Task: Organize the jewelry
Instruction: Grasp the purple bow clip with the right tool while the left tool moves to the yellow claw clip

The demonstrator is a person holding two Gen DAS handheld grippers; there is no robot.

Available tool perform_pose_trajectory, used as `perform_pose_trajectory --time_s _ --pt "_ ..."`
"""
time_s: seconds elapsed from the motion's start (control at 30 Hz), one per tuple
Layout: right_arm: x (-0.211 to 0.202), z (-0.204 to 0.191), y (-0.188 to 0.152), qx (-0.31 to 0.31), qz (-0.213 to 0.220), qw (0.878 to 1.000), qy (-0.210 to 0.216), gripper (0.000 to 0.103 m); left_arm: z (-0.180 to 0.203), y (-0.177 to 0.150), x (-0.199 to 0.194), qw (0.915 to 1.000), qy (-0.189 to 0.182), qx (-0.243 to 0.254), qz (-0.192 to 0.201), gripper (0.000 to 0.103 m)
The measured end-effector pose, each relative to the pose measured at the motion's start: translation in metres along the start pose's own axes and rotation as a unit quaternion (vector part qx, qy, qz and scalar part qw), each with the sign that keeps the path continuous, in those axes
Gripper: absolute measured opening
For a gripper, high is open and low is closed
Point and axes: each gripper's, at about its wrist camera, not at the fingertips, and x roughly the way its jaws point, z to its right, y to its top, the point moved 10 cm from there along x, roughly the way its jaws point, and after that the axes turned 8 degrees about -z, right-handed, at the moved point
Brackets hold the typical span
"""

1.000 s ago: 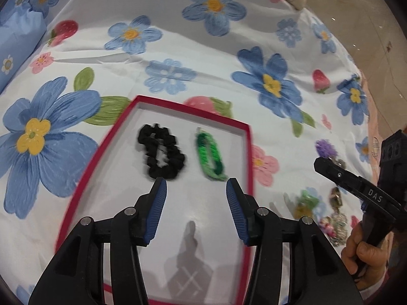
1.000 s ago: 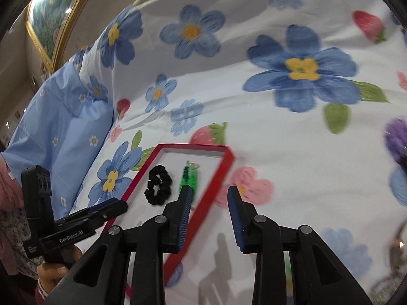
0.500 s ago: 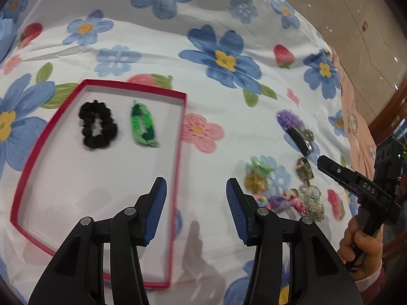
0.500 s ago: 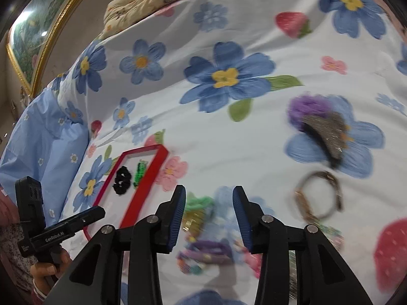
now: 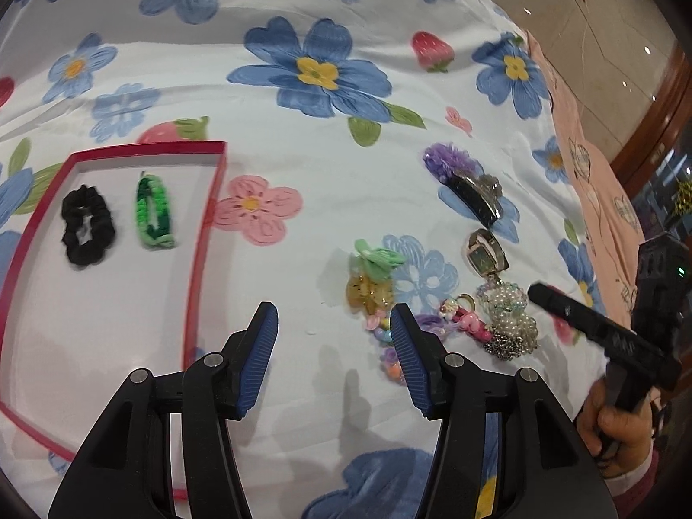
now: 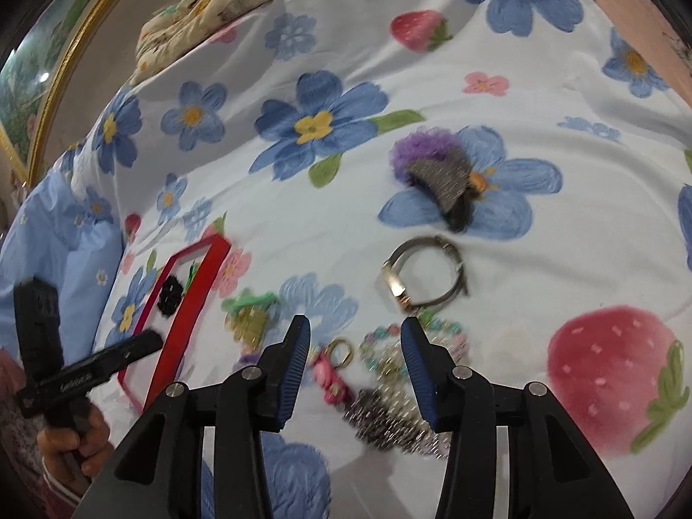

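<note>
A red-rimmed tray lies on the flowered sheet and holds a black scrunchie and a green braided band. To its right lies loose jewelry: a green and amber clip, a purple-flower black clip, a watch, a pearl charm and a pink keychain. My left gripper is open and empty, between tray and pile. My right gripper is open and empty, just above the pink keychain and beaded charm, with the watch beyond.
A cream patterned pillow lies at the far end of the bed. A blue pillow is at the left. A pink cloth hangs at the bed's right edge with tiled floor beyond.
Both grippers have swung right, away from the tray and toward the loose jewelry pile. The right gripper has come down closer over the keychain and beads. Both stayed open.
</note>
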Motion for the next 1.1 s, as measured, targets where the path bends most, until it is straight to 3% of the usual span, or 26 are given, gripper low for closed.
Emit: perform_pose_trajectory --time_s 0.17,0.37,0.63,0.67,0.7,0.73,0.77,0.8,0.83,1.1 --pt "0.015 -0.040 -0.021 -0.070 -0.032 0.996 0.041 0.047 0.007 0.013 0.009 0.9998 0.001 0.020 -0.009 0.053" --pt "0.041 -0.072 -0.034 -0.150 -0.073 0.984 0.057 0.047 0.015 0.029 0.023 0.9985 -0.002 0.050 -0.022 0.053" --pt "0.064 -0.073 -0.036 -0.177 -0.094 0.978 0.053 0.046 0.027 0.038 0.060 0.9958 -0.015 0.070 -0.058 0.053" --pt "0.065 -0.073 -0.036 -0.174 -0.097 0.978 0.056 0.043 0.027 0.038 0.064 0.9956 -0.019 0.068 -0.062 0.053" --pt "0.068 -0.072 -0.037 -0.169 -0.101 0.979 0.062 0.039 0.028 0.037 0.067 0.9954 -0.023 0.066 -0.066 0.044" --pt "0.069 -0.071 -0.036 -0.164 -0.103 0.979 0.066 0.028 0.029 0.036 0.070 0.9950 -0.029 0.066 -0.068 0.035" --pt "0.071 -0.070 -0.038 -0.160 -0.107 0.979 0.068 0.021 0.030 0.035 0.072 0.9944 -0.034 0.070 -0.071 0.021" --pt "0.072 -0.068 -0.039 -0.157 -0.110 0.979 0.067 0.009 0.031 0.034 0.072 0.9944 -0.033 0.072 -0.070 0.020" --pt "0.073 -0.066 -0.040 -0.153 -0.111 0.980 0.068 0.007 0.032 0.034 0.071 0.9946 -0.029 0.076 -0.065 0.018" --pt "0.062 -0.063 -0.037 -0.137 -0.094 0.984 0.069 0.002 0.021 0.034 0.047 0.9971 -0.040 0.056 -0.031 0.014"
